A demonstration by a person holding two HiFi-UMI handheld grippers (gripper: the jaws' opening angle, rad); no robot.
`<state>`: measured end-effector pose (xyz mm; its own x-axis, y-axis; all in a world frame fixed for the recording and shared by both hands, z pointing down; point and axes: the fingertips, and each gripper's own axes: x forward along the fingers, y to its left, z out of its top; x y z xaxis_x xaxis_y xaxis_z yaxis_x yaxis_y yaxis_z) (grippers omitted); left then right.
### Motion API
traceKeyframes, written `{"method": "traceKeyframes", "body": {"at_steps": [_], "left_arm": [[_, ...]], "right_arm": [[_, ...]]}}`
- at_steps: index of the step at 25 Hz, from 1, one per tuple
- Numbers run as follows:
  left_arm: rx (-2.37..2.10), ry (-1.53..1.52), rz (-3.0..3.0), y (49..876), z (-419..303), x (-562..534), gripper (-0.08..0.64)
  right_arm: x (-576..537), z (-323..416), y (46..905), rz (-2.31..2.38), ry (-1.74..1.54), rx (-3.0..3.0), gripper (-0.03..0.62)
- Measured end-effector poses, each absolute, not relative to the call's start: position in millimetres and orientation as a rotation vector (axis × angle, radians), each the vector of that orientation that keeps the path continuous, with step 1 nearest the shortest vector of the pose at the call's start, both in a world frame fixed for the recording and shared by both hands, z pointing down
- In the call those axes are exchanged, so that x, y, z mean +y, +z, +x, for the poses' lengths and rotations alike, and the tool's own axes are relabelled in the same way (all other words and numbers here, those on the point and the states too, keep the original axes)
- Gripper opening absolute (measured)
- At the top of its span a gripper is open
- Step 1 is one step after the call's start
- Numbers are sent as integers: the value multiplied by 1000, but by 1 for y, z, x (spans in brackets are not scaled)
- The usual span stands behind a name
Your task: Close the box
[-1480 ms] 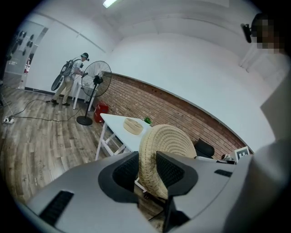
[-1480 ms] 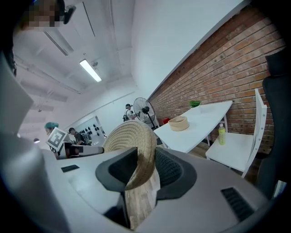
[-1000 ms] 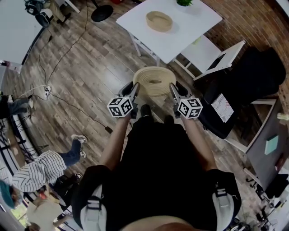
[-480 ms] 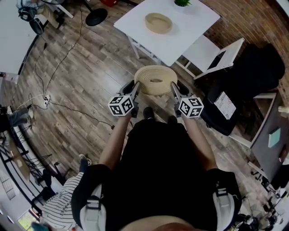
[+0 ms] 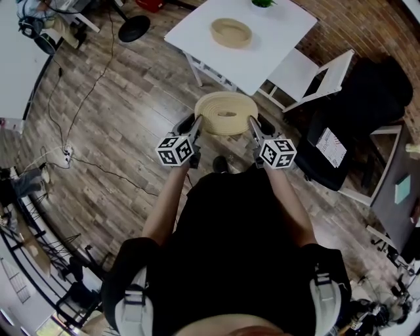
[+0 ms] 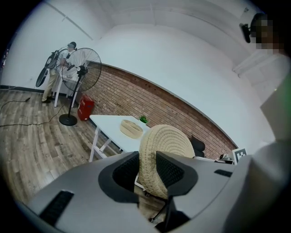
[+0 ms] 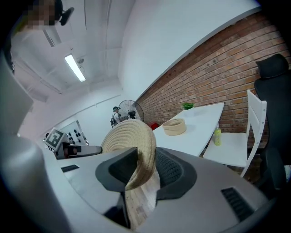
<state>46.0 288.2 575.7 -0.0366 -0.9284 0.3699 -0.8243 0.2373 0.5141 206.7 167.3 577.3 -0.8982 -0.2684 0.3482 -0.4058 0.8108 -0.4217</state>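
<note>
A round woven lid is carried above the wood floor, gripped at its rim from both sides. My left gripper is shut on its left edge and my right gripper on its right edge. In the left gripper view the lid stands on edge between the dark pads of that gripper. The right gripper view shows the lid the same way in the right gripper. The open woven box sits on a white table ahead, apart from the lid. It also shows as the box and the box.
A white chair holding a green bottle stands right of the table, and a black office chair beyond it. A small green plant is on the table's far edge. A standing fan, a person and floor cables are to the left.
The table and the box have drawn nearer as both grippers moved forward together. The lid stays clamped between them in the same pose.
</note>
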Motion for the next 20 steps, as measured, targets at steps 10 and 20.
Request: {"method": "traceKeyframes", "body": {"at_steps": [10,20], "left_arm": [[-1849,-209,1628,580,37,285,129],[-1882,-201,1617,580,18,271,129]], "right_arm": [[169,202,581,558,725,-2713,118],[152,181,591,540,766,-2717,118]]}}
